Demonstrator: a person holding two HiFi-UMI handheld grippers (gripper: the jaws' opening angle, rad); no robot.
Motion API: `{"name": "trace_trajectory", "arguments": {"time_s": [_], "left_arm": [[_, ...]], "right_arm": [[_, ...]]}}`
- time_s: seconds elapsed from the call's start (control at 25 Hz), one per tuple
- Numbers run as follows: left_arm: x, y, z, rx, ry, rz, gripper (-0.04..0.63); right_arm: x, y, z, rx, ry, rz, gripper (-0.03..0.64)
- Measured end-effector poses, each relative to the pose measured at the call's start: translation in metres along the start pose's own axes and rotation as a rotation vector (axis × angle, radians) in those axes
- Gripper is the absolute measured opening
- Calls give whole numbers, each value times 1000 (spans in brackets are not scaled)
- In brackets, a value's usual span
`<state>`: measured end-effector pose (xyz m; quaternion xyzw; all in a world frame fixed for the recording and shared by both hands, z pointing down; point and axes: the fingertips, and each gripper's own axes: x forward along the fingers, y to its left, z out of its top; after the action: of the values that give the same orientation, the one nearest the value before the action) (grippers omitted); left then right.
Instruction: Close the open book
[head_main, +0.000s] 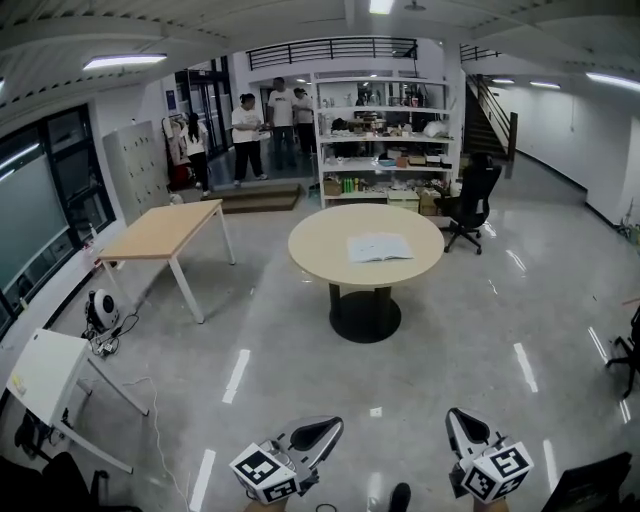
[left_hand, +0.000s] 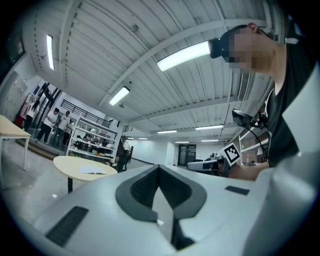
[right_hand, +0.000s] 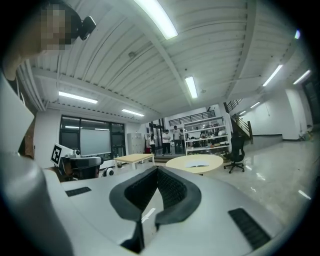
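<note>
Okay, head view: open book (head_main: 379, 247) lies flat on round table (head_main: 320, 250), well apart from left gripper (head_main: 318, 432) and right gripper (head_main: 462, 422), whose hands are cut off below. Probably light, with floppy pages; take one cover's outer edge. Left gripper view: jaws together, empty. Right gripper view: same, empty; book tiny, spine unclear.

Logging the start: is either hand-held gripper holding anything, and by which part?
Nothing held: the left hand-held gripper and right hand-held gripper are both shut and empty.
</note>
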<state>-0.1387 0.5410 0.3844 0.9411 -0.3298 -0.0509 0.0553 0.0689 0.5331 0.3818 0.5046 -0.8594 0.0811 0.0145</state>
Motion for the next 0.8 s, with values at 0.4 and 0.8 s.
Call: {"name": "trace_trajectory", "arguments": {"time_s": [0.4, 0.8], "left_arm": [[132, 90, 11, 34, 20, 60, -2], [261, 158, 16, 90, 24, 119, -2]], "right_arm": [[125, -118, 32, 4, -25, 71, -2], [225, -244, 62, -43, -22, 147, -2]]}}
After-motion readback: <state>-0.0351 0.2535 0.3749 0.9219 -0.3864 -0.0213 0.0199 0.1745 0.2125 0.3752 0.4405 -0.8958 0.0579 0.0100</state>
